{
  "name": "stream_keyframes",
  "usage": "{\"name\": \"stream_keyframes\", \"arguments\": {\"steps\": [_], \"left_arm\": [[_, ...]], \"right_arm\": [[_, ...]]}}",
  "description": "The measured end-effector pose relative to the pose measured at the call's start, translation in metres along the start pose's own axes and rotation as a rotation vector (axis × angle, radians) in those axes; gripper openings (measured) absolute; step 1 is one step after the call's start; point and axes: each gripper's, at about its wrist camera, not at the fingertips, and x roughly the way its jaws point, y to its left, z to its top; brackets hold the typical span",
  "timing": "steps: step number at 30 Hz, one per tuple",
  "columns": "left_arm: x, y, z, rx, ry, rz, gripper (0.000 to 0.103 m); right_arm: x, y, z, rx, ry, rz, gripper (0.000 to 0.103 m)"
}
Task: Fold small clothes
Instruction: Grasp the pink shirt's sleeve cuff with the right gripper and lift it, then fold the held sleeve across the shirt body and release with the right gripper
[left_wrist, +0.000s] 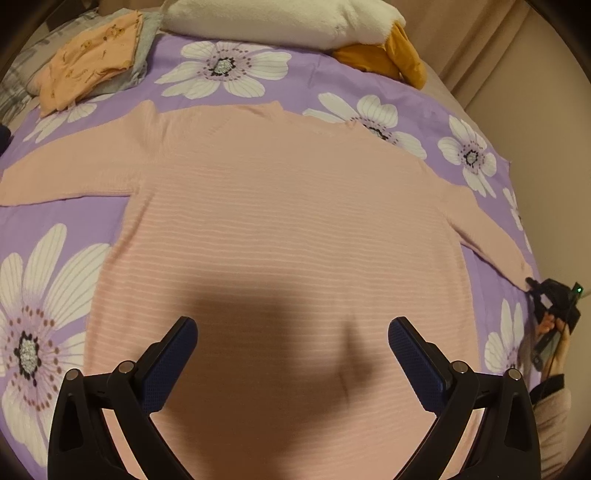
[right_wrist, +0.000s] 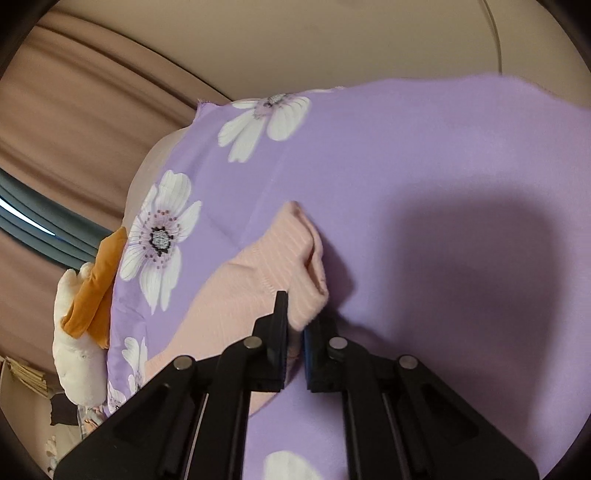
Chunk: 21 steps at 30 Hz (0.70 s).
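Two grippers work over a pink ribbed sweater (left_wrist: 280, 221) spread flat, sleeves out, on a purple bedsheet (left_wrist: 280, 79) printed with white flowers. The left gripper (left_wrist: 291, 354) hovers above the sweater's near hem, fingers spread wide and grasping nothing. The right gripper (right_wrist: 295, 325) is clenched on the cuff of the sweater's right sleeve (right_wrist: 295, 258) at the bed's right side. At the far left lies a folded orange garment (left_wrist: 88, 59) on a grey one; at the far edge rests a white and orange plush toy (left_wrist: 280, 18).
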Motion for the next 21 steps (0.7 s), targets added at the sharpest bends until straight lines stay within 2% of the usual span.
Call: {"name": "stream_keyframes", "arguments": {"steps": [3, 7, 11, 16, 21], "left_arm": [[-0.003, 0.012, 0.002, -0.025, -0.006, 0.007, 0.102], [-0.005, 0.031, 0.004, -0.08, 0.002, -0.015, 0.102], [-0.014, 0.048, 0.008, -0.116, -0.007, -0.041, 0.102], [-0.031, 0.072, 0.012, -0.153, -0.039, -0.038, 0.102], [-0.05, 0.106, 0.011, -0.204, -0.091, -0.031, 0.102]], "right_arm": [[-0.02, 0.038, 0.001, -0.109, -0.037, 0.045, 0.007], [-0.043, 0.104, -0.003, -0.231, -0.042, 0.112, 0.007], [-0.059, 0.184, -0.023, -0.377, -0.031, 0.192, 0.007], [-0.073, 0.285, -0.074, -0.554, 0.016, 0.291, 0.007], [-0.08, 0.367, -0.154, -0.738, 0.076, 0.378, 0.007]]}}
